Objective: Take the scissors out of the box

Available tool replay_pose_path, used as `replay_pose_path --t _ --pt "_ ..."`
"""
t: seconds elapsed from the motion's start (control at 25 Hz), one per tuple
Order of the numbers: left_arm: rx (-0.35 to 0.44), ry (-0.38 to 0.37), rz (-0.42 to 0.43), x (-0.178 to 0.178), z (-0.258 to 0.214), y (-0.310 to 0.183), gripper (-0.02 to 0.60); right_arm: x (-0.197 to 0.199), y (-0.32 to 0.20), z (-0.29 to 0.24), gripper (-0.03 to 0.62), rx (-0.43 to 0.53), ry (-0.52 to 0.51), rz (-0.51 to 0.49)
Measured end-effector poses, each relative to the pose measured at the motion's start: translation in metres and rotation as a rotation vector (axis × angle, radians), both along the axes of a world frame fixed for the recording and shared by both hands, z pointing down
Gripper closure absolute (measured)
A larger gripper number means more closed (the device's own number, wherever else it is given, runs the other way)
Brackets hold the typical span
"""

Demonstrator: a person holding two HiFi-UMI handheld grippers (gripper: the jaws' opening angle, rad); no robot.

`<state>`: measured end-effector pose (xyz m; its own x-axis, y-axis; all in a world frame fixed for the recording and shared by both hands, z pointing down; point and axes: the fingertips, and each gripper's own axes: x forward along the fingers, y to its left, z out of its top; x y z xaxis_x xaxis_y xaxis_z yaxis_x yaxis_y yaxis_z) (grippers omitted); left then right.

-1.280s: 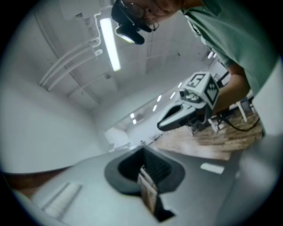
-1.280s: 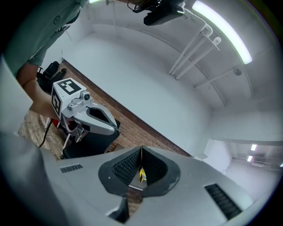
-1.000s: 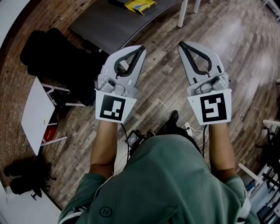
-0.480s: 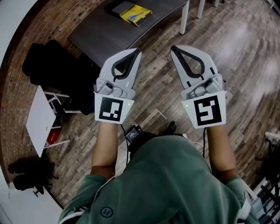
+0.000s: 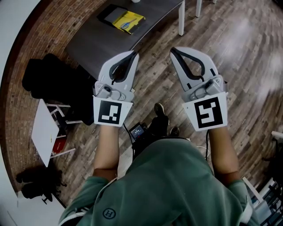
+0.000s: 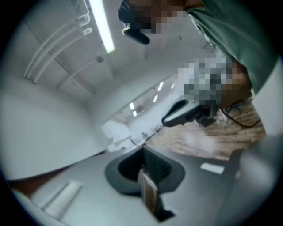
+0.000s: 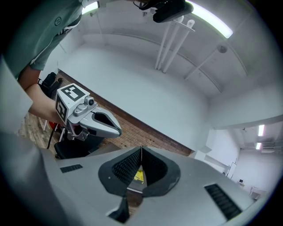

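While a person (image 5: 168, 185) stood on the wooden floor (image 5: 247, 66) facing a dark table (image 5: 101, 42) at far left, the left gripper (image 5: 134, 54) and the right gripper (image 5: 173, 50) hung side by side, each with jaws closed on nothing, and the scissors (image 5: 127, 21) lay in a yellow-lined box (image 5: 107, 13) on that table.

Head view looks down; left gripper view perhaps shares right claw (image 5: 174, 51).

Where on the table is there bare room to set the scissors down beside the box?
The table is bare from the box to its near edge, and rightward toward the white leg. The far part is crowded: the box sits there, with the scissors inside.
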<state>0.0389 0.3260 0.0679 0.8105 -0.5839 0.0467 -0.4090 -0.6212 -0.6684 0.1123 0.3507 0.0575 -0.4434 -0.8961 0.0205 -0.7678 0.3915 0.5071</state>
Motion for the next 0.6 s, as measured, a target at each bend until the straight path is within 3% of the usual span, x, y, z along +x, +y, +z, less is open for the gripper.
replay_pose_path --t 0.36,0.6 --pt "-0.025 0.034 0.018 0.03 0.016 -0.08 0.581 0.036 -0.074 0.018 0.586 -0.037 0.015 0.047" --pt "-0.05 0.038 0.01 0.032 0.025 -0.155 0.581 0.036 -0.151 0.029 0.586 -0.064 0.021 0.041"
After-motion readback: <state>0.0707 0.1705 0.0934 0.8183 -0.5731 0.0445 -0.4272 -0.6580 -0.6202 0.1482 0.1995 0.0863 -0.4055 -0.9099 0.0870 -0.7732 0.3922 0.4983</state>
